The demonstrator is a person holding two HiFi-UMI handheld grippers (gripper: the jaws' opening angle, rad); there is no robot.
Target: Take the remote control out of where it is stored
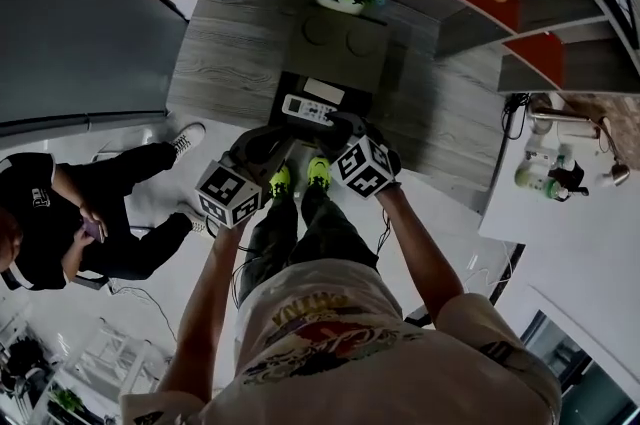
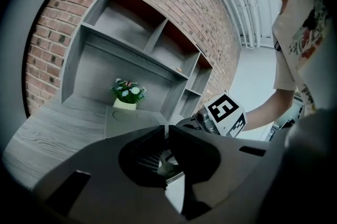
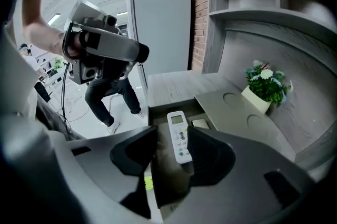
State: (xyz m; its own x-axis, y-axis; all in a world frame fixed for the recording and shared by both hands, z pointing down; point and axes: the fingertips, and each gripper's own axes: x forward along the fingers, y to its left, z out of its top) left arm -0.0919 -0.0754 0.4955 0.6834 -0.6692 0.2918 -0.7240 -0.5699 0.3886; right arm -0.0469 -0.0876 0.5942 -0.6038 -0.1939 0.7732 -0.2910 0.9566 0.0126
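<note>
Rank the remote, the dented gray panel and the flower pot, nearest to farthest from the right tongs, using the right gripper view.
1. Remote: in the open drawer, just ahead of the right tongs.
2. Gray panel: right of the drawer, further back.
3. Flower pot: back right, by the wall.

Cream short-sleeved T-shirt with red and yellow print across the front, dark trousers, neon yellow-green shoes.
</note>
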